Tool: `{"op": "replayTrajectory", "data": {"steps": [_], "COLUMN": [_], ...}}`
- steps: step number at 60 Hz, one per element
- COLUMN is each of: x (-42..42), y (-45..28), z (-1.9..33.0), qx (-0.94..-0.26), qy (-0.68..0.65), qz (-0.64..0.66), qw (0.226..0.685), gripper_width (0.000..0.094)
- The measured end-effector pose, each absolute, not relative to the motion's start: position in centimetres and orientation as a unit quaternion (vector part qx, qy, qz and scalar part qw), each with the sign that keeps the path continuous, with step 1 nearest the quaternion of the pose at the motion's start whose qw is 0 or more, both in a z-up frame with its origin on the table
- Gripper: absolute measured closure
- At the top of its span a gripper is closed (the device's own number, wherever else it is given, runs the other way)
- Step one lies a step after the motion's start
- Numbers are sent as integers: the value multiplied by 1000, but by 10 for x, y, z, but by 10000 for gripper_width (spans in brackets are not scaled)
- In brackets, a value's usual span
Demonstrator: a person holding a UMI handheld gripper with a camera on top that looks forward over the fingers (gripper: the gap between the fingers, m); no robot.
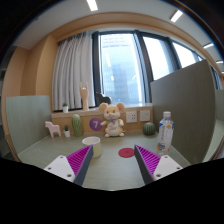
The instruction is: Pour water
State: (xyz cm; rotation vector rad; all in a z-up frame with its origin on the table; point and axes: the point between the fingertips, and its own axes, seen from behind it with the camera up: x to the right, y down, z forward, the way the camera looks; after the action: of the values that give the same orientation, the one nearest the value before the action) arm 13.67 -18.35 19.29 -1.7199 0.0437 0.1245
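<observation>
Hand-held gripper (113, 163) agape — bottle (166, 131) beyond

Water bottle (166, 131) at 2 o'clock past the fingers: label too small to read; water level cannot be told. White cup (92, 146), 12 o'clock: inside hidden by its rim. Gripper (112, 164): finger bases cut off at 6 o'clock. Small figures (52, 129) at 10 o'clock: too small to identify.

Clear water bottle (166, 131), label around middle, upright on worktop (112, 168), beyond right claw finger. White cup (92, 147) upright, ahead of left finger, well apart from bottle.
</observation>
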Motion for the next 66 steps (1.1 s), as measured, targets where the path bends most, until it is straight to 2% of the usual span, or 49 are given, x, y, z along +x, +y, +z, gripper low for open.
{"op": "replayTrajectory", "data": {"steps": [17,41,45,46,49,57,60,63,64,66], "x": [278,373,377,387,388,390,389,389,379,379], "y": [-156,-23,-9,-20,-17,-10,-8,-8,-8,-9], "z": [170,179,178,201,199,212,218,226,210,211], "qx": [-766,-756,-758,-761,-762,-757,-753,-751,-751,-752], "qy": [74,100,100,91,93,82,72,63,59,53], "qz": [-38,-55,-49,-48,-47,-67,-77,-92,-95,-100], "qw": [638,645,643,641,639,645,649,650,651,649], "gripper_width": [102,116,175,210,399,512,592,593,594,594]}}
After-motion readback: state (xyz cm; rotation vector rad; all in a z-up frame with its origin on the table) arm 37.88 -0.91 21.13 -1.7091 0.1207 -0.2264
